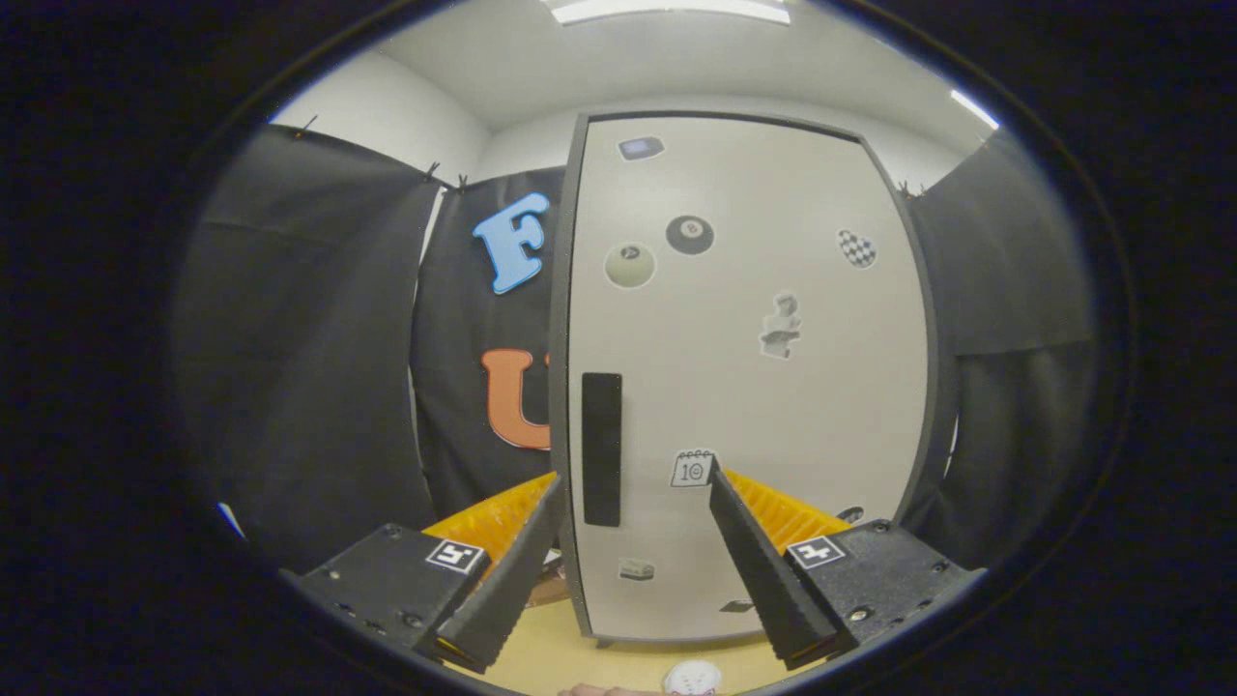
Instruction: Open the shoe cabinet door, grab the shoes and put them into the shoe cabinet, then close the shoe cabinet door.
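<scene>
The shoe cabinet stands upright just ahead of me, its pale door shut and dotted with stickers. A dark vertical handle sits near the door's left edge, slightly beyond and between my fingers. My gripper is open, with nothing between its fingers; the left fingertip lines up with the door's left edge and the right fingertip is over the lower middle of the door. Part of a white shoe shows on the tan floor below the fingers.
Black cloth walls close in on the left and right of the cabinet. The tan floor runs up to the cabinet's base. A small brownish thing lies by the cabinet's lower left corner.
</scene>
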Action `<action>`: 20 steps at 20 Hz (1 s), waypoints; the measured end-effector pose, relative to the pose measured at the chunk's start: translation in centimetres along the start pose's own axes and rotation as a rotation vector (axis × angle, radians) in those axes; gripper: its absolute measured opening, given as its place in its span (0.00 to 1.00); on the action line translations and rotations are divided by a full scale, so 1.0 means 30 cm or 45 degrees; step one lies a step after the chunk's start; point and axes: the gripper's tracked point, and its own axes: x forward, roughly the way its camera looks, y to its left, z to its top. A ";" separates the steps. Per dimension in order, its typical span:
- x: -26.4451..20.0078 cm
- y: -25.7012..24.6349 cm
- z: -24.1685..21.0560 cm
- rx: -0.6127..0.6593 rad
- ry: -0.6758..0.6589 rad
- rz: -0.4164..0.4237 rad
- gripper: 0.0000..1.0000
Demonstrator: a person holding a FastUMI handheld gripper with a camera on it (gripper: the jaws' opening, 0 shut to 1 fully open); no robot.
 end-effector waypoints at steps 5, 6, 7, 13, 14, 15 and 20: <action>0.138 0.034 0.031 0.016 -0.032 -0.005 0.92; 0.161 0.037 0.024 0.012 -0.013 -0.013 0.92; 0.184 0.036 0.013 0.002 0.014 -0.027 0.92; 0.265 0.050 -0.029 0.076 0.093 -0.007 0.42; 0.282 0.039 -0.043 0.074 0.113 -0.010 0.39; 0.276 0.042 -0.039 0.082 0.121 -0.007 0.36; 0.262 0.034 -0.051 0.052 0.164 -0.046 0.28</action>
